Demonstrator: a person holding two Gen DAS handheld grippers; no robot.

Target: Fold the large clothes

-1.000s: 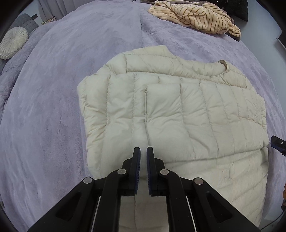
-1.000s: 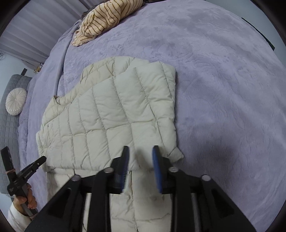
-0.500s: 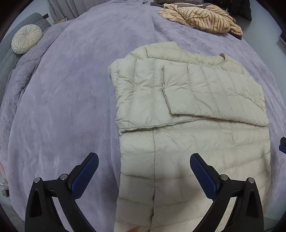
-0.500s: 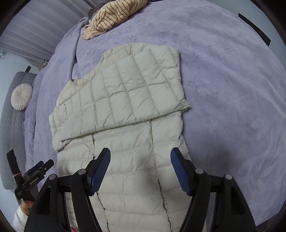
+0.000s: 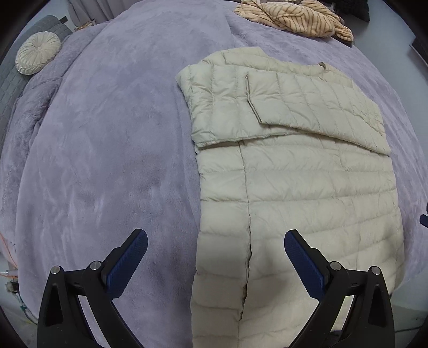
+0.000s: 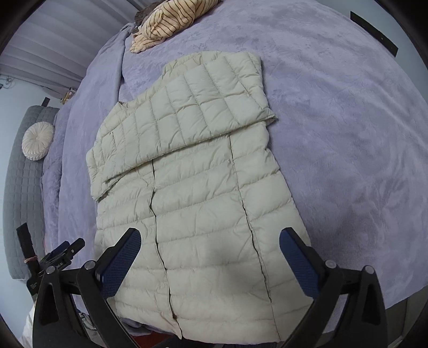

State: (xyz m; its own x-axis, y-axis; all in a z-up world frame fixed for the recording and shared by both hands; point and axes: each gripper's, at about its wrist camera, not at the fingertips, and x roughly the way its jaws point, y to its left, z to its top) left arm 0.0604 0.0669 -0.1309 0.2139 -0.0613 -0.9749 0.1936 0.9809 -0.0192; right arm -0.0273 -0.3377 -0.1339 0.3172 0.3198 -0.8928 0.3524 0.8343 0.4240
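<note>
A cream quilted puffer jacket (image 5: 294, 187) (image 6: 203, 187) lies flat on the purple bedspread (image 5: 107, 133), collar at the far end. Both sleeves are folded across its chest. My left gripper (image 5: 215, 235) hangs open above the jacket's lower left edge, with nothing between its blue pads (image 5: 125, 265). It also shows at the left edge of the right wrist view as the left gripper (image 6: 61, 251). My right gripper (image 6: 211, 233) hovers over the jacket's lower part. Its jaws are opening wide and touch nothing.
A tan striped garment (image 5: 294, 16) (image 6: 171, 24) lies bunched at the far end of the bed. A round cream cushion (image 5: 37, 56) (image 6: 37, 144) rests on a grey quilted seat (image 6: 21, 187) at the left. The bed's near edge runs under the jacket's hem.
Both grippers have opened wide, risen and drawn back toward the hem. The folded sleeves stay on the chest, and the jacket's lower half has come into view.
</note>
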